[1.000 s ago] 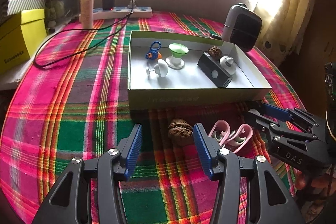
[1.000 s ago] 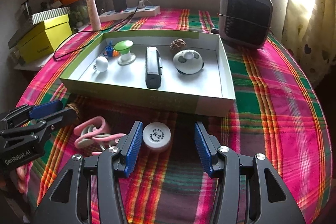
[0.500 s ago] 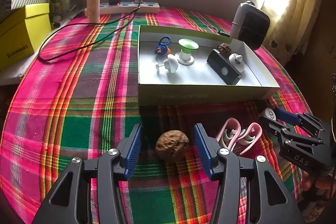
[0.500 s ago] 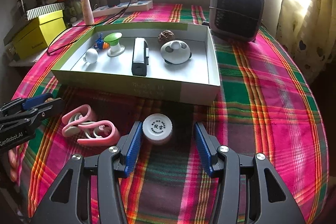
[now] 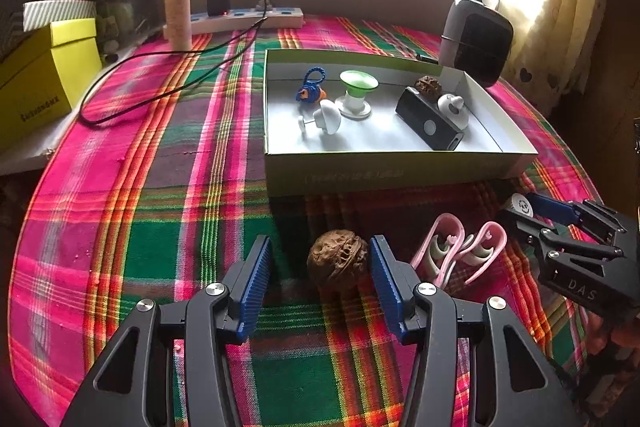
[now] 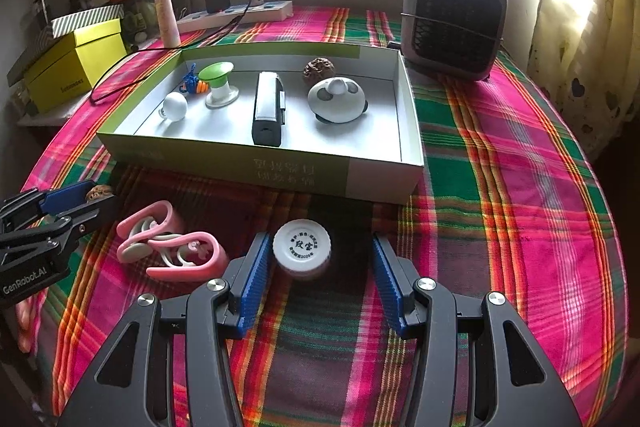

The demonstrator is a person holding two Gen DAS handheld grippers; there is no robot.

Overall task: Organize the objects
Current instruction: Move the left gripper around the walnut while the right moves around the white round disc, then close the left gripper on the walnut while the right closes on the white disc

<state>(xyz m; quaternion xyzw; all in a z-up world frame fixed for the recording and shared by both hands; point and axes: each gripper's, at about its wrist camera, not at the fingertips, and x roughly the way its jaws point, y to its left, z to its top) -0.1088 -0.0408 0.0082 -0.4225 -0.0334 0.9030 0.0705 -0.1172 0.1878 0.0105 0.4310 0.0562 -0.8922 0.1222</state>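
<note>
Left wrist: walnut [image 5: 338, 261] nearer fingers [image 5: 255, 281].

walnut [image 6: 99, 192] half hidden, box lettering [image 5: 352, 177] blurred

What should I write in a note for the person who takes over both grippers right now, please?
Left gripper: open, jaws on either side of the walnut on the cloth; not gripped.
Right gripper: open around the white cap, its left pad close to it; not gripped.
Pink clips lie on the cloth between the two grippers.
Done: the box already holds a second walnut, the black device, the green-topped piece and some small white and blue items.
Left: close on walnut and cap, put them into the box, then the clips.
</note>
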